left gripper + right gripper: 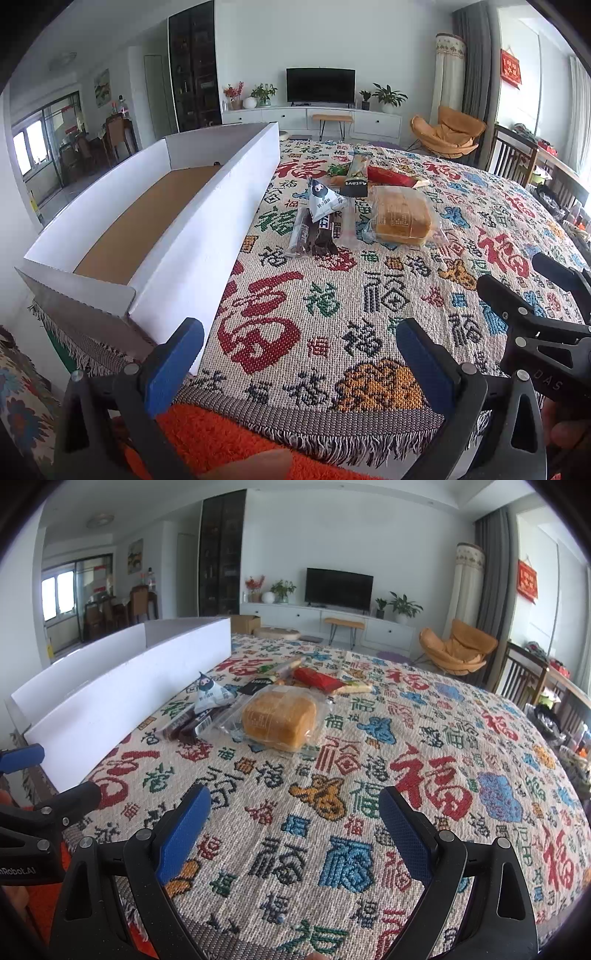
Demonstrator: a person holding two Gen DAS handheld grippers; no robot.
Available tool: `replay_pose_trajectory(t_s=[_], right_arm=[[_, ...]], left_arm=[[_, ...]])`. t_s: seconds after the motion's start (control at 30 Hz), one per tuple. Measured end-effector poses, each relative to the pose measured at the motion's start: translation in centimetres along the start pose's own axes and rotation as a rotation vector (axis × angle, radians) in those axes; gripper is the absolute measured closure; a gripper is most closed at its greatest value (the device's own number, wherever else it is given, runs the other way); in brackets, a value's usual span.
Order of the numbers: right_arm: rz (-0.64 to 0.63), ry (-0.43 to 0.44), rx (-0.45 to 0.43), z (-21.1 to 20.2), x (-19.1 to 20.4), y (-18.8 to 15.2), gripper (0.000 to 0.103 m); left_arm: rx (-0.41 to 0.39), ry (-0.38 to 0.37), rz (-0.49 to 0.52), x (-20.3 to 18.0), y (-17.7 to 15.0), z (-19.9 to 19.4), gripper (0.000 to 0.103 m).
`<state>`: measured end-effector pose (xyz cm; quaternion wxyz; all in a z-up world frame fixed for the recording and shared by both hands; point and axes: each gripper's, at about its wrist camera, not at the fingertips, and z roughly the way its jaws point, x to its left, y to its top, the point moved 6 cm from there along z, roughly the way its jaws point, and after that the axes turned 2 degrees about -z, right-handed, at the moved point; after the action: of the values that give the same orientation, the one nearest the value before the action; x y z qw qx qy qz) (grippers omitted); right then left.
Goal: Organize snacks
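Both tongs, left tongs [299, 354] and right tongs [295, 830], gape wide, empty; white box [207, 229] runs lengthwise away.

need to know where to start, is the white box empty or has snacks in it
Empty as far as shown: the white box shows only bare brown floor.
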<state>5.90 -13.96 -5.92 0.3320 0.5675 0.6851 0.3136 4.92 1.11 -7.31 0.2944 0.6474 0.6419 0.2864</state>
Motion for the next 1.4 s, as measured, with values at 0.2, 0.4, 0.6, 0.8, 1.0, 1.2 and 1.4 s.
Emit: replay_pose_trajectory(t_s=[0.2, 0.4, 0.6, 0.8, 1.0, 1.2, 1.4], right_arm=[[0.0, 0.003, 0.003, 0.0, 0.1, -0.1, 0.009], [0.002, 0.005, 0.005, 0.2, 0.1, -0.1, 0.009], [0.01, -0.006, 0.021, 0.5, -0.2, -0.2, 0.009], [0.014, 0.01, 0.0, 0.7, -1.6, 1.1, 0.009], [-0.055, 0.094, 0.083, 4.9, -3.2, 2.4, 0.009], [0.015, 0.172, 0.223, 9.4, -4.0, 4.5, 0.009], [0.019, 0.155, 0.214, 12.1, -1.4, 8.1, 0.009]], left_arm=[[0.0, -0.001, 0.0, 0.0, 0.0, 0.0, 0.0], [0.003, 0.0, -0.001, 0.0, -0.2, 0.0, 0.0], [0.005, -0.004, -0.007, 0.1, -0.7, 0.0, 0.0], [0.055, 0.002, -0.024, 0.3, -1.1, 0.6, 0.0], [0.078, 0.018, -0.029, 0.1, -1.7, 0.5, 0.0], [0.106, 0.025, -0.044, 0.5, -1.7, 0.8, 0.0], [0.114, 0.029, -0.044, 0.7, -1.2, 0.9, 0.0]])
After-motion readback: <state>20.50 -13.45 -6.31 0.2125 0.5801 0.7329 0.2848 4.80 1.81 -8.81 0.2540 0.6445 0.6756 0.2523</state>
